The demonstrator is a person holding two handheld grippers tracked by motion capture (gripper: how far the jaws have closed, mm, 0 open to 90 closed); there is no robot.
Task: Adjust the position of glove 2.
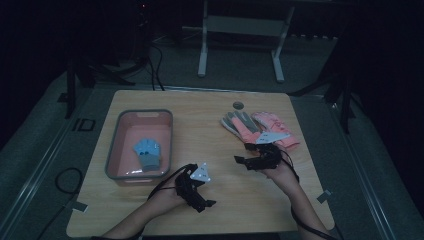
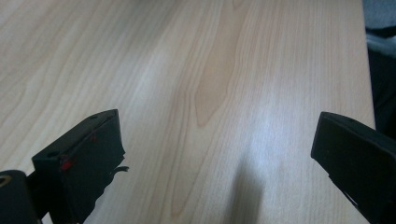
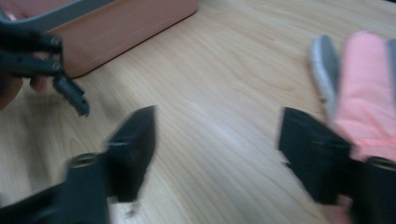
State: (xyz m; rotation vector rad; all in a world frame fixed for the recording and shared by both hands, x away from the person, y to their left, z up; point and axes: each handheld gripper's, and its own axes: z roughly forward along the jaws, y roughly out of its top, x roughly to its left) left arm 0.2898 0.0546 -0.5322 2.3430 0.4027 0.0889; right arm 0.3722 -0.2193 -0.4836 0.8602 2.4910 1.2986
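A wooden table [image 1: 150, 210] is standing on a grey floor [image 1: 30, 150]. A small round grey disc [image 1: 238, 105] is lying near the table's far edge. Beyond the table, a white metal frame [image 1: 240, 30] is standing on the floor, and black cables [image 1: 152, 65] are trailing across it toward the dark background.

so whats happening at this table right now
A person works two handheld grippers over a wooden table. One blue glove already lies in the pink bin, and two pink-and-grey gloves lie side by side at the far right. The right gripper is beside those gloves, jaws apart with nothing between them. The left gripper is open over bare wood near the bin. Neither holds anything.
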